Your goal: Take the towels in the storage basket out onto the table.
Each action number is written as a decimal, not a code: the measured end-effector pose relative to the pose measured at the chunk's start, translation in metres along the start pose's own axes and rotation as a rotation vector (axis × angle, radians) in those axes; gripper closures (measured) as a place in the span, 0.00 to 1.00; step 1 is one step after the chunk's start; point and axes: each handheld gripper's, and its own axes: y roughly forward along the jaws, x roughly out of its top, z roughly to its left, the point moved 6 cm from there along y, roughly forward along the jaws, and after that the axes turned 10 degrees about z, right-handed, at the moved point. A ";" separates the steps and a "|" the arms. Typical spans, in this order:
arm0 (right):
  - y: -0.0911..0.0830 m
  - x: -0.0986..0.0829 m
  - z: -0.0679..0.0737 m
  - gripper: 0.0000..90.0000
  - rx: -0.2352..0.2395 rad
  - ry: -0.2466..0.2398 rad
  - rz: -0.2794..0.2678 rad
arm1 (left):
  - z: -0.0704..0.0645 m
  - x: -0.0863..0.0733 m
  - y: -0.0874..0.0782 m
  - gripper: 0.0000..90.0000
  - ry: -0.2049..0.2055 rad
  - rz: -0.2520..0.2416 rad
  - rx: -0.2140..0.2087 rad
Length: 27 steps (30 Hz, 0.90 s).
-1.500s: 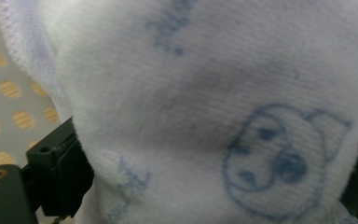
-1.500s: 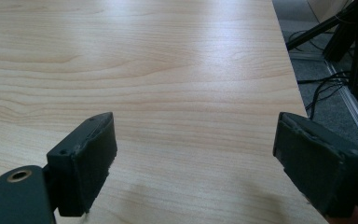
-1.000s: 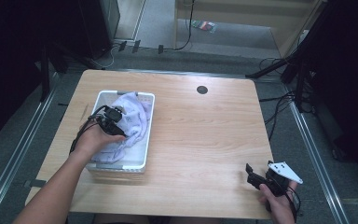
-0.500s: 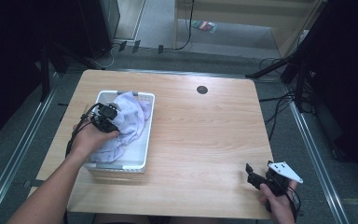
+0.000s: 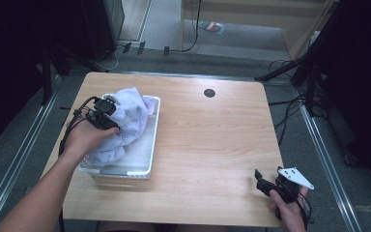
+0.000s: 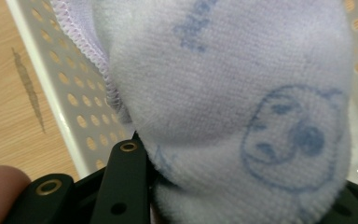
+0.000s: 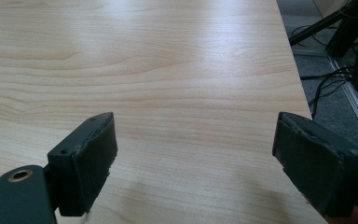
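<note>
A soft, fuzzy cloth [image 5: 125, 121] lies bunched up in a white plastic basket [image 5: 152, 145]. The cloth is pale purple with little blue drawn faces on it, and it has a stitched edge. The basket is a long box shape, and its walls are full of small round holes. It stands on the left part of a smooth wooden table [image 5: 212, 140] with light brown grain lines. A small dark round hole cover [image 5: 209, 93] sits in the table, far from the basket on its right.

The left tongs [image 5: 107, 121] are black and hard. They are down in the basket, pressed into the middle of the cloth pile. In the left gripper view the cloth [image 6: 223, 107] puffs up between the two black jaws, so the left tongs are clenched on the cloth. The cloth is still inside the basket and hangs a bit over its far rim.

The right tongs [image 5: 263, 182] rest far from the basket, near the table corner closest to the person. Their jaws have flat dark pads and stand wide apart with only bare wood between them.

Since a moment ago, the left hand [image 5: 84, 137] has slid a little along the basket, and the cloth looks pulled up higher. The right tongs have not moved.
</note>
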 end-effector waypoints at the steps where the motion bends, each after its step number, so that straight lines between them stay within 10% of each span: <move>1: 0.000 0.000 0.000 0.15 0.000 -0.002 -0.002 | 0.000 0.001 -0.003 0.69 0.001 -0.004 0.003; 27: 0.000 0.000 0.000 0.15 -0.001 -0.001 0.002 | -0.036 0.033 -0.085 0.68 0.066 -0.062 0.008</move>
